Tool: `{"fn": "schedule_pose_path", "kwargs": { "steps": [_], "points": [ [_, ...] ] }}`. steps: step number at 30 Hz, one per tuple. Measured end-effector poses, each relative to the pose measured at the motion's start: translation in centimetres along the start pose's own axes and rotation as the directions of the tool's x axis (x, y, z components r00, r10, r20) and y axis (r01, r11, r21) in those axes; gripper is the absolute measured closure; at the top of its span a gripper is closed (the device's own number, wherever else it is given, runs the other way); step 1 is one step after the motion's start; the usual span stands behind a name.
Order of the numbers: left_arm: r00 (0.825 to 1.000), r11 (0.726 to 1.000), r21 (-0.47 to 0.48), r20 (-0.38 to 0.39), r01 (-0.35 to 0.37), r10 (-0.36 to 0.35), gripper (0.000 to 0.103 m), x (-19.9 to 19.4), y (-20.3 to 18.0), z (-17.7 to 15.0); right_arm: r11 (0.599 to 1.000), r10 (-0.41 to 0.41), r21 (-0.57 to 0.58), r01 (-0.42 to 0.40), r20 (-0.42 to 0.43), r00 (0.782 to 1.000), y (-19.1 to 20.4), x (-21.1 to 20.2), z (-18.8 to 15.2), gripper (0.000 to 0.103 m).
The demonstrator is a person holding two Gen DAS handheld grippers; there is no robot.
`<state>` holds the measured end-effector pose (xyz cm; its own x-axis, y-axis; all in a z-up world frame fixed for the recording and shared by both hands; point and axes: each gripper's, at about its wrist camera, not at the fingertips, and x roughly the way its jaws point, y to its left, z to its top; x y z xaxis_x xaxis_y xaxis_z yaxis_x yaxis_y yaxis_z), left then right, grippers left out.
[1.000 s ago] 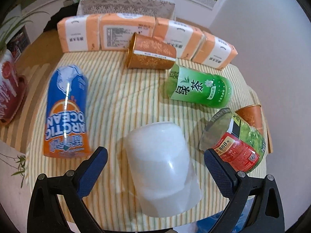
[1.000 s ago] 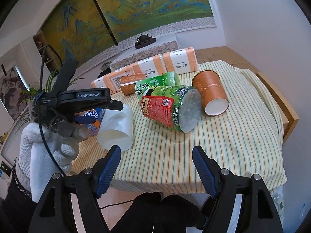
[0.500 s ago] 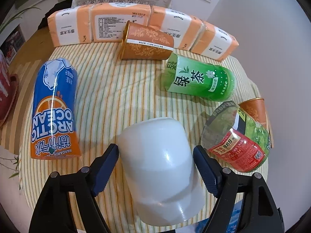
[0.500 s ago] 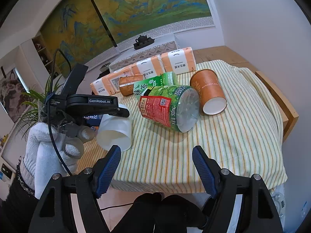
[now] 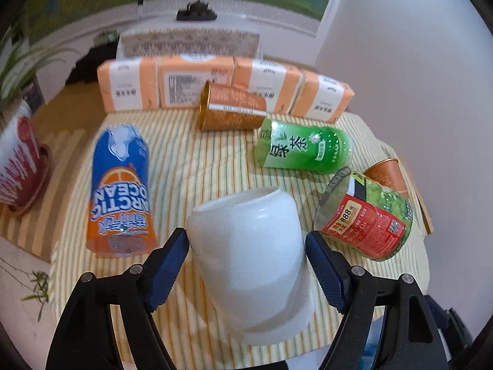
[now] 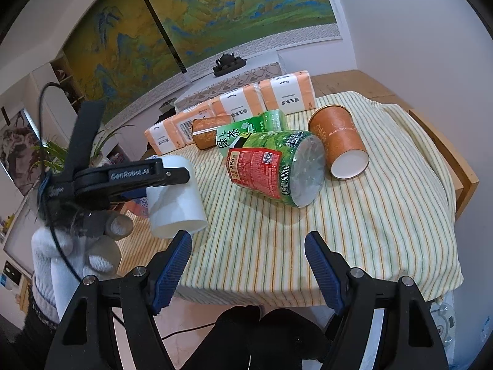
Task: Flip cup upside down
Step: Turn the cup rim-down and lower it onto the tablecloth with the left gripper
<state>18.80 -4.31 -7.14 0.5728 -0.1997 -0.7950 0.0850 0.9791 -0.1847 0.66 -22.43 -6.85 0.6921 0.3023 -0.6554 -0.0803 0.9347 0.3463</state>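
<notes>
my left gripper [image 5: 246,246] pinches the light, thin, crushable white cup [image 5: 249,256] mid-wall, so gently; right gripper [image 6: 248,257] wide, empty

The left gripper [image 5: 246,259] was matte black, two angular arms with silver screws, its fingers [image 5: 169,266] faced in ribbed blue pads. The right gripper [image 6: 248,265] was the same build. At nine o'clock in the right wrist view, white "GenRobot.AI" lettering ran along the black frame, a thin black cable looped above, and the left hand [image 6: 66,259] wore a white knitted glove.
</notes>
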Motion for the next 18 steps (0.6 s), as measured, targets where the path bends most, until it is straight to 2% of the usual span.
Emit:
{"fn": "schedule_pose_path", "kwargs": {
  "steps": [9,18],
  "points": [
    [0.990,0.997,0.074,0.139,-0.029,0.018,0.025,-2.2,-0.9,-1.6,1.000,-0.007,-0.005,0.007,-0.004,1.000,0.6,0.6,-0.2,0.030],
    [0.957,0.992,0.101,0.288,-0.074,0.042,0.025,-3.7,-1.6,-2.8,0.999,-0.038,-0.023,0.038,0.028,0.999,1.2,0.7,-0.3,0.030]
  ]
}}
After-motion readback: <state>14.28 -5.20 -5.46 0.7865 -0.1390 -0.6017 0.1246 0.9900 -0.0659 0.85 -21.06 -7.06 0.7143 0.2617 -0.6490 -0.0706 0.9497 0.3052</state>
